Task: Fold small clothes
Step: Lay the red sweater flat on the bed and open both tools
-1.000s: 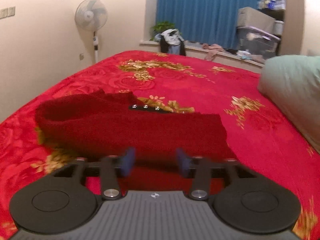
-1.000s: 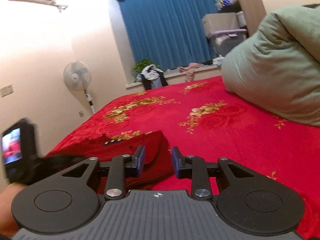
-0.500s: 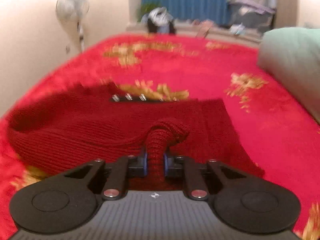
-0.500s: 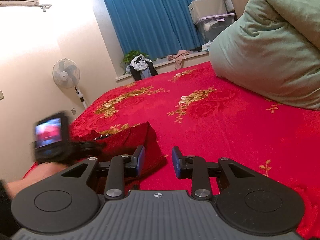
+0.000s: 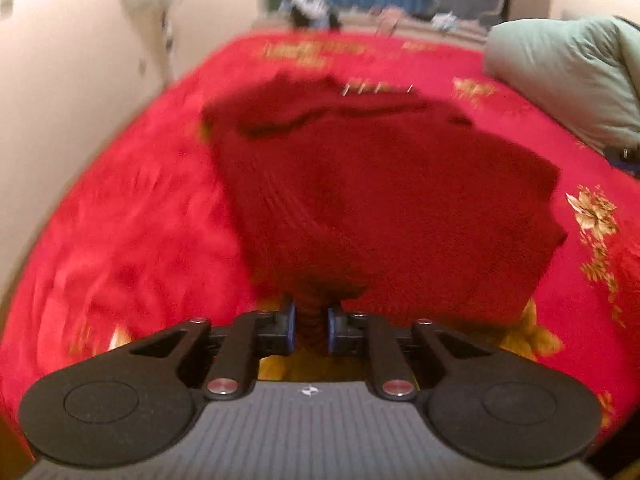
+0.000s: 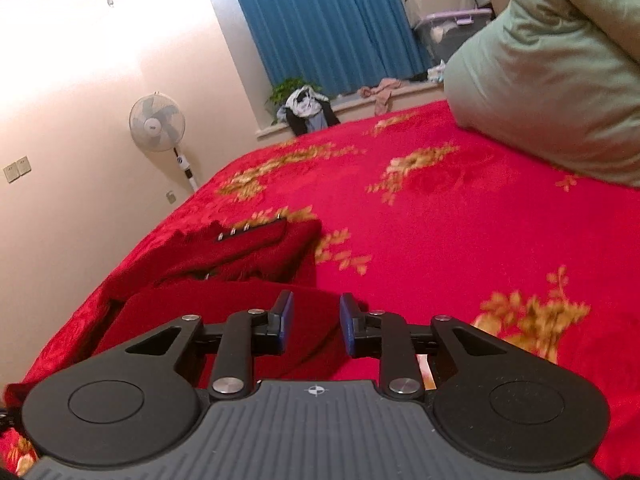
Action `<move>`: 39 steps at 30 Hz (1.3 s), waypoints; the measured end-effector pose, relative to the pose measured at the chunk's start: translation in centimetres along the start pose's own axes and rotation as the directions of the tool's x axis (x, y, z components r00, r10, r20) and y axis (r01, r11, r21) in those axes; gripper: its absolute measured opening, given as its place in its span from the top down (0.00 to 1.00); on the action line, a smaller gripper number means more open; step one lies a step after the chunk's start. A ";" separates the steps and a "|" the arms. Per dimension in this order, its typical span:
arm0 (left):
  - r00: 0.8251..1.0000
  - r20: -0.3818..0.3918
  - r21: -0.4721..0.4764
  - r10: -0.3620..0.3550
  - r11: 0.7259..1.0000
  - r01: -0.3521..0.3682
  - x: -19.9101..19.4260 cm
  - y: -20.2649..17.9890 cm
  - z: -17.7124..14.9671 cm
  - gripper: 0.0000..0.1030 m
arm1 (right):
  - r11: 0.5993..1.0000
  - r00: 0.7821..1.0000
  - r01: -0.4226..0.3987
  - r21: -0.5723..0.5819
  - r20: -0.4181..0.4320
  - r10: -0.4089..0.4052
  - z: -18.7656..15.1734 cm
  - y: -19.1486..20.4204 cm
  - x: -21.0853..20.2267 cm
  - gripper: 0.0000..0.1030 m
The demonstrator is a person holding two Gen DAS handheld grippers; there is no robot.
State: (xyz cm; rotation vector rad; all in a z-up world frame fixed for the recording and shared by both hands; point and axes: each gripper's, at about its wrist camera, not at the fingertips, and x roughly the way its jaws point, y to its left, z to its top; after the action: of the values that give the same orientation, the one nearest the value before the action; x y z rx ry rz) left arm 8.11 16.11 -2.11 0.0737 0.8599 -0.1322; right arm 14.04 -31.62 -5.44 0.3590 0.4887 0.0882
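The dark red knit sweater [image 5: 384, 184] lies on the red floral bedspread [image 5: 120, 240], left of the green pillow [image 5: 568, 80]. The left gripper [image 5: 311, 326] pinches a bunched fold of the sweater's near edge, its jaws having just eased slightly apart. The right gripper [image 6: 316, 326] hovers over the sweater [image 6: 240, 312], jaws parted, holding nothing. Beyond the pillow [image 6: 560, 80], a clear storage bin [image 6: 448, 36] has contents I cannot make out.

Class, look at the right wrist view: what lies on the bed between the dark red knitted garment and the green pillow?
Nothing but bare red floral bedspread separates the dark red knitted garment from the green pillow; the right wrist view shows this.
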 end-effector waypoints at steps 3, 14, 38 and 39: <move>0.998 0.041 -0.091 -0.053 0.994 0.056 -1.5 4.2 0.4 0.64 | 1.000 0.999 -0.027 -0.010 -0.027 0.027 -1.3 0.3 -0.3 0.68; 0.996 -0.061 -0.324 -0.060 0.945 0.037 5.1 7.5 1.5 0.30 | 0.997 0.988 0.082 0.007 -0.131 -0.080 -1.7 0.1 5.3 0.49; 0.991 -0.102 -0.239 -0.089 0.969 0.062 7.2 4.3 1.5 0.86 | 0.998 0.977 -0.054 -0.032 -0.207 0.046 3.1 0.5 9.6 0.95; 0.992 -0.071 -0.252 -0.102 0.964 0.081 6.4 4.5 1.5 0.87 | 0.996 0.980 -0.079 -0.027 -0.187 0.073 3.8 0.6 8.1 0.95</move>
State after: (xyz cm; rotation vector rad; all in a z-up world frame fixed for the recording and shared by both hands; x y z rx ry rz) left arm 13.98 19.88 -5.97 -0.1977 0.9576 -0.1069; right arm 22.99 -30.86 -5.69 0.3369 0.6580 0.2057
